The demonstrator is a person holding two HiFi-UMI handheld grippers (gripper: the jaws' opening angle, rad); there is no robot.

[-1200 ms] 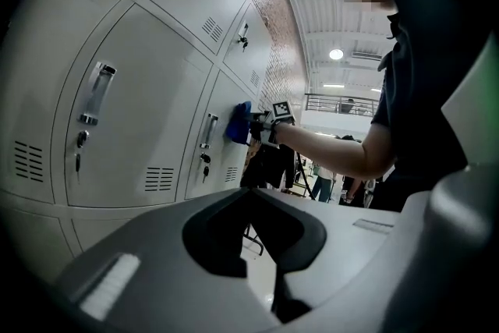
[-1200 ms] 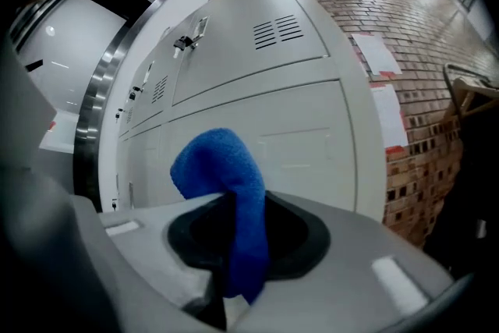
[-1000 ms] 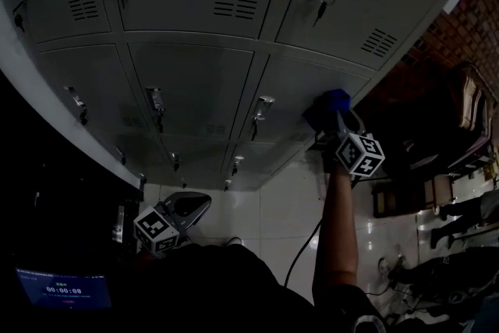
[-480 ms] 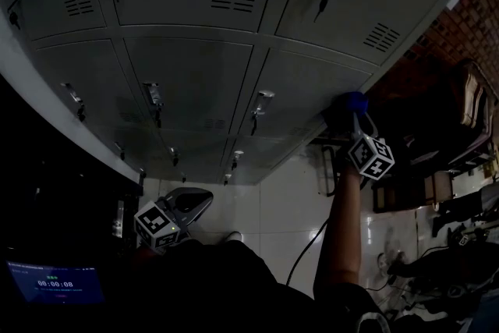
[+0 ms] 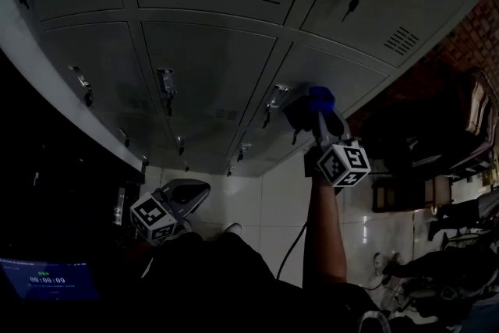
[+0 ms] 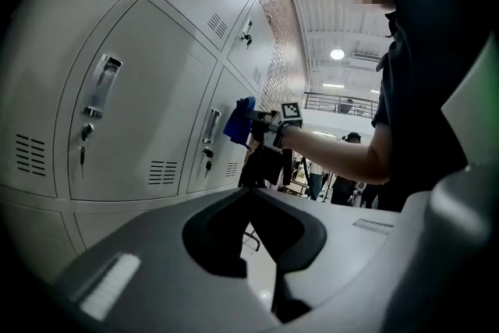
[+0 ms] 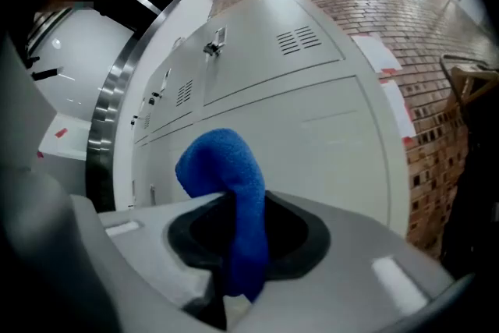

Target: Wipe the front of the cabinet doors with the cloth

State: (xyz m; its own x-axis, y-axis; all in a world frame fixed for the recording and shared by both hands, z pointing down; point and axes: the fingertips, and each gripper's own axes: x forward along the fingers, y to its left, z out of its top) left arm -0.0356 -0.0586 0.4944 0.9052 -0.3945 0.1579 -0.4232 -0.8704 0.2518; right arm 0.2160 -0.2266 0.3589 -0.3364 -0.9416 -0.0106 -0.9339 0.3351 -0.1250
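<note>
Head view, from the left: a small lit screen [image 5: 48, 281] glows low in the dark near corner. Just right of it the left claw [image 5: 191, 195] hangs low over the pale tiled floor [image 5: 265, 207], well apart from the cabinet. In the left gripper view its jaws stand pressed together with nothing between them.

Further right, the grey cabinet doors [image 5: 210, 66] fill the upper part of the scene, each with a vent slot and a latch handle [image 5: 166, 82]; keys hang from some of the locks.

Right again, the person's bare forearm [image 5: 323, 238] reaches up to the right claw [image 5: 323, 119], which is raised to the lower row of doors. The blue cloth [image 5: 318, 99] sits at its tip, against the front of the door nearest the cabinet's right end, just right of that door's handle. In the right gripper view the jaws are clamped on the cloth, whose upper fold bulges out above them toward the door face.

At the far right a brick wall [image 5: 468, 27] stands beyond the cabinet's edge.
</note>
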